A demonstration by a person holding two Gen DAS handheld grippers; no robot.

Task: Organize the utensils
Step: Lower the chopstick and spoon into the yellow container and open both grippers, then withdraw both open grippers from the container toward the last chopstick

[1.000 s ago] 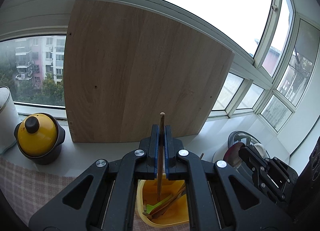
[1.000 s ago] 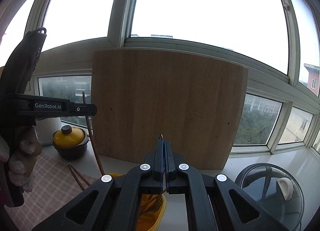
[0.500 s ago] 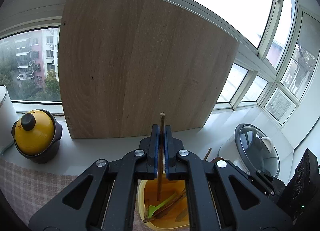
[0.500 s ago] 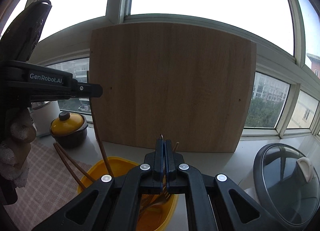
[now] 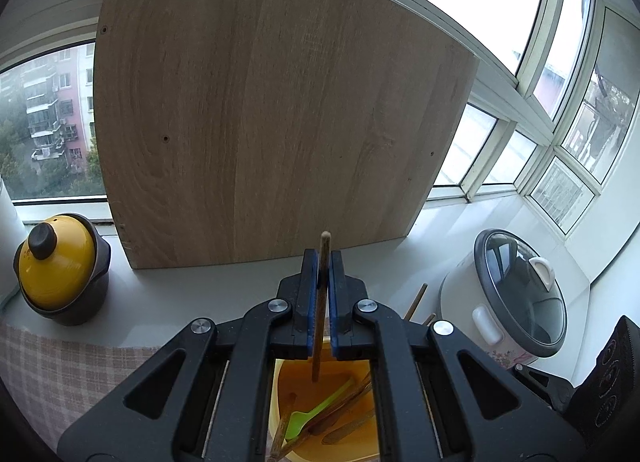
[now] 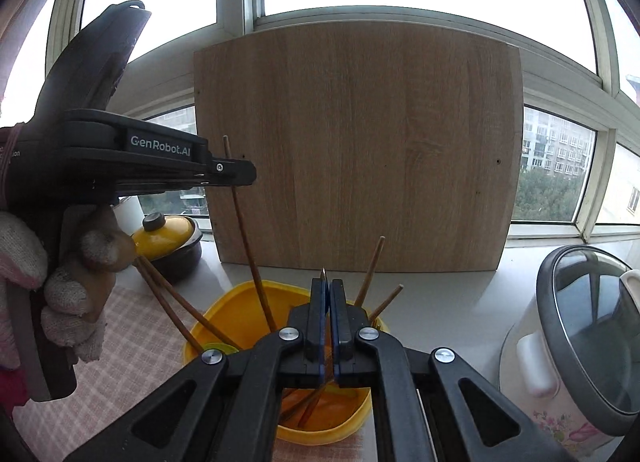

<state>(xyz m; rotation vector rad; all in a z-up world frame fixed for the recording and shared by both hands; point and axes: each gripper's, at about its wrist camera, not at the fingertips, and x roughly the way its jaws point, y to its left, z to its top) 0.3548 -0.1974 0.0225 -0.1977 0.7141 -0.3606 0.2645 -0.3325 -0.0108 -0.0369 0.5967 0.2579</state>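
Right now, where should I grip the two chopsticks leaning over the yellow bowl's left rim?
Grip the chopsticks on their free upper halves, outside the yellow bowl, coming from the left over the checked cloth. They lie side by side, tilted out past the rim; lower ends sit among other utensils.

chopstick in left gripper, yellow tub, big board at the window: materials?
Chopstick: looks like wood or bamboo, matte brown, thin. Yellow tub: probably plastic, smooth with a slight sheen, uniform colour. Board: wood-grain face, matte; solid wood or laminate, cannot tell. Left gripper is shut on the chopstick.
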